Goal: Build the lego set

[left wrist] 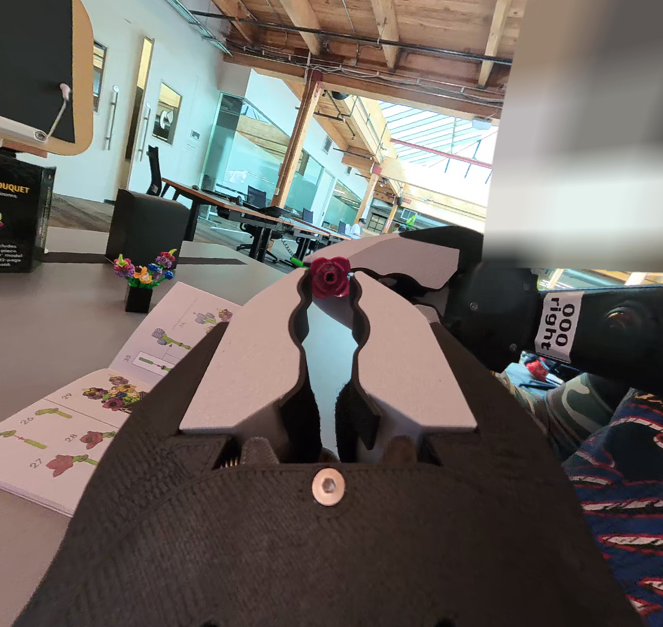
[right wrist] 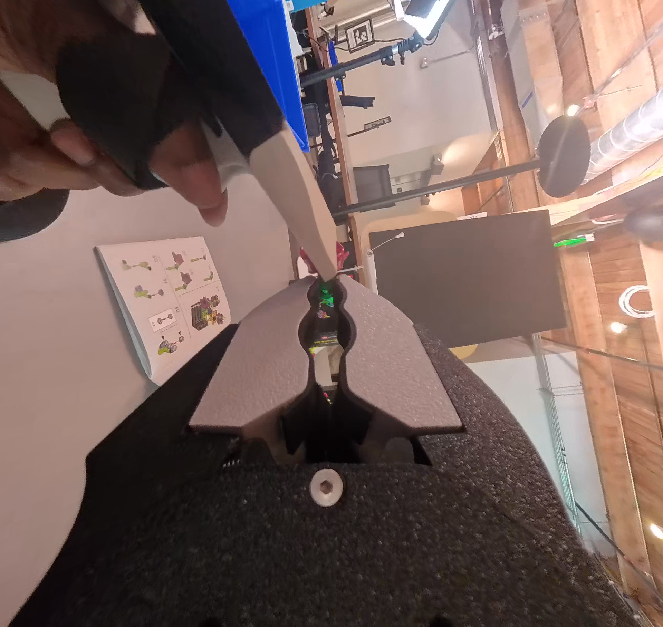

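Closest to me is the black textured body of my left gripper (left wrist: 329,281), its two grey wavy-edged fingers closed at the tips on a small dark-red plastic flower piece (left wrist: 330,277), held up off the table. To its left, an open white instruction booklet (left wrist: 82,416) with numbered step drawings lies flat on the grey tabletop (left wrist: 43,326); beyond it stands a finished little multicoloured brick bouquet in a black square pot (left wrist: 143,279), with a black product box (left wrist: 23,218) farther left. Moving right, my right gripper (right wrist: 326,279) meets the flower tip to tip, nearly shut around a thin bright-green stem piece (right wrist: 325,288); how firm that hold is, I cannot tell. I judge the stem is about to be seated into the flower's centre hole. Both pinches are shallow, so a skewed push could pop either piece loose or twist the flower in my fingertips. Printed lettering shows on the box, and a white label on the right gripper's handle.
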### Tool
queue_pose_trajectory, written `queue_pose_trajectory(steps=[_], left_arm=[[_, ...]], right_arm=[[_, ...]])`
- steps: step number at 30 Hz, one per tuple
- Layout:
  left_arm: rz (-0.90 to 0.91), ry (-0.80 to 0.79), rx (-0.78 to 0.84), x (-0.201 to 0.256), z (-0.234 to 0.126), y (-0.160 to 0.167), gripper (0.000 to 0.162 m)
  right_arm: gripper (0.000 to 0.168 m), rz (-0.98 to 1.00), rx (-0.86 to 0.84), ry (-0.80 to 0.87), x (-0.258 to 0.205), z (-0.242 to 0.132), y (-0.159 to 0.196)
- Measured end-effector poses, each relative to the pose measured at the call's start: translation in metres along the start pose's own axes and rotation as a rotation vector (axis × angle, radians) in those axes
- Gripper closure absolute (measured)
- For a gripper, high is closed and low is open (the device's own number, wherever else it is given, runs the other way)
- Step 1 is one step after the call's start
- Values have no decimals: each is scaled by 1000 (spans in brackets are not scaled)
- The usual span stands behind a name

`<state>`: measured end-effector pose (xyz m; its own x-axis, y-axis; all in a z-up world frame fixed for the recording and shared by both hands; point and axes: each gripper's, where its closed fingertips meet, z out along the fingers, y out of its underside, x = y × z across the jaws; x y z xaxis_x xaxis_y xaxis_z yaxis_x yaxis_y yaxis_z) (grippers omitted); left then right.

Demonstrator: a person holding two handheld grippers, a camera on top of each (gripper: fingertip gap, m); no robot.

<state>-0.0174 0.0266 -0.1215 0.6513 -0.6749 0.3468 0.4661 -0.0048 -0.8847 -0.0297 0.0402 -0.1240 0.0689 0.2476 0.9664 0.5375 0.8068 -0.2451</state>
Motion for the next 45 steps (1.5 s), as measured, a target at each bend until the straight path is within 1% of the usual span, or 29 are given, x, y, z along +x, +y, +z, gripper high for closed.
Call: queue_pose_trajectory(steps=[3,7,11,16,19,21,23,24,26,28,29,30,31,32,34,35,36,37,38,39,41,45], left_arm=[[0,-11,-41,-2,1,3,142],[5,-27,-62,-3,1,6,141],[7,-49,-101,-6,1,11,141],[-26,-22,-86,-7,0,11,141],[-44,-4,-39,-8,-2,6,142],[-106,44,20,-7,-3,-3,142],[-150,90,83,-2,-4,-13,142],[-165,110,115,0,-5,-18,142],[-206,143,167,3,-7,-26,142],[-250,165,218,3,-10,-32,142],[-269,174,248,3,-12,-35,142],[-285,183,279,2,-15,-38,141],[-291,193,309,1,-17,-40,142],[-288,203,335,2,-19,-42,141],[-268,219,353,4,-20,-41,142],[-247,222,348,6,-19,-39,142],[-223,221,337,7,-18,-36,142],[-194,221,325,9,-16,-33,142],[-162,219,312,11,-15,-31,142],[-124,213,296,13,-14,-28,142],[-42,196,256,16,-12,-23,142],[67,175,214,19,-10,-18,142]], right_arm=[[163,-51,-15,10,-2,1,3],[163,-21,-6,-15,-5,1,3],[163,-54,-30,-37,-10,3,6],[163,9,5,-57,-11,4,5],[162,64,29,-59,-8,8,3],[160,70,82,-12,2,8,-4],[153,120,120,10,9,7,-6],[147,146,117,23,13,7,-2],[142,212,129,46,20,5,6],[140,350,184,47,25,1,10],[140,466,227,41,28,-3,12],[140,627,281,27,31,-6,14],[142,834,356,-13,32,-10,15],[143,1086,457,-85,33,-14,13],[149,1648,731,-302,39,-23,5],[150,1876,856,-418,40,-26,3],[149,2038,918,-512,36,-25,2],[146,2126,939,-586,29,-22,-1],[144,2166,929,-633,22,-19,-6],[144,2178,923,-652,18,-17,-10],[151,2177,937,-658,17,-17,-15],[153,2141,929,-688,16,-19,-22]])
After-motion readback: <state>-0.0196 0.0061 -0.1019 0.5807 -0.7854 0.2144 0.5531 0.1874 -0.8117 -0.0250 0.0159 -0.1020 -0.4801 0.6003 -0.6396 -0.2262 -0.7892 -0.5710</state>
